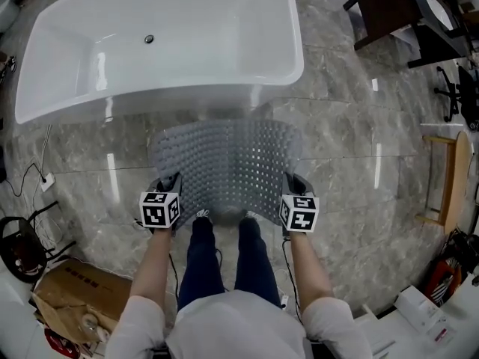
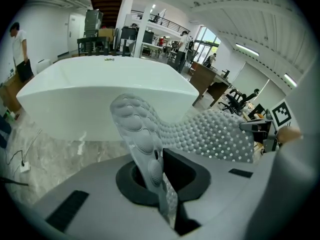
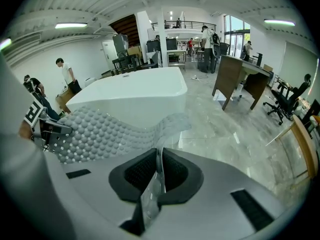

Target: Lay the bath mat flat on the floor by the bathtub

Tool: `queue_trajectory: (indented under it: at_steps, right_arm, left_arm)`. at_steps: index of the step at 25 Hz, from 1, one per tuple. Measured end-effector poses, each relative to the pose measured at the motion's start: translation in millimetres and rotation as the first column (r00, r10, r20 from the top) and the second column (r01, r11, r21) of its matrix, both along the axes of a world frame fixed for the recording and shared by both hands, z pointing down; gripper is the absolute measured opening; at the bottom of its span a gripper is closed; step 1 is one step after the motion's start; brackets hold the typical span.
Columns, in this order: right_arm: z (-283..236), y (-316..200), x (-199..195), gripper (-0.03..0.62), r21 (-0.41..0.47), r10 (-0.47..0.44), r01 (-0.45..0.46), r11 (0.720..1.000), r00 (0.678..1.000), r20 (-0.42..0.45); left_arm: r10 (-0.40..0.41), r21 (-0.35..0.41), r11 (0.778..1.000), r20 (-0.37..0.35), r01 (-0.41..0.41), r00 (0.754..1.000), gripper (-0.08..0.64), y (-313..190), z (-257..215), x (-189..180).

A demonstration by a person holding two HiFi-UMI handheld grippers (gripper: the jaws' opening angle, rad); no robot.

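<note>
Pinches the mat's (image 1: 228, 159) near left corner in the left tongs (image 1: 171, 187), jaws clamped tight on its edge. Holds the grey nubbed mat spread between both tongs, sagging in the middle, over the marble floor (image 1: 352, 163), far edge ahead of the tongs and near the tub (image 1: 165, 43); touching the floor or not, cannot tell. Stands with feet (image 1: 202, 217) between the tongs, just behind the mat's near edge. Pinches the near right corner in the right tongs (image 1: 294, 188), jaws clamped on it too
</note>
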State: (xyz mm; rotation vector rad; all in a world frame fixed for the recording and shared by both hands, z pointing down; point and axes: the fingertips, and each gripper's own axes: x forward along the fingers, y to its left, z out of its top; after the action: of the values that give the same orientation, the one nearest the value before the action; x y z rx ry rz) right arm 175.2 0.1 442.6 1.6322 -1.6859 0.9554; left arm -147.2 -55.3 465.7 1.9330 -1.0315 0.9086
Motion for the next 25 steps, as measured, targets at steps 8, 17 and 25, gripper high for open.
queue_trajectory:
  at_steps: [8,17,25]
  right_arm:
    - [36,6,9,0.043,-0.023,0.018,-0.018,1.0,1.0,0.003]
    - [80,-1,16,0.043,-0.04,0.051,-0.051,0.998,0.999,0.01]
    - [116,-7,19,0.043,-0.047,0.062,-0.061,0.997,0.998,0.02]
  left_arm:
    - [0.008,-0.023,1.0,0.011,-0.008,1.0,0.046,6,35,9]
    - [-0.04,-0.053,0.998,0.023,0.041,0.999,0.046,1,82,8]
    - [-0.037,-0.057,0.998,0.056,0.04,0.998,0.046,-7,121,16]
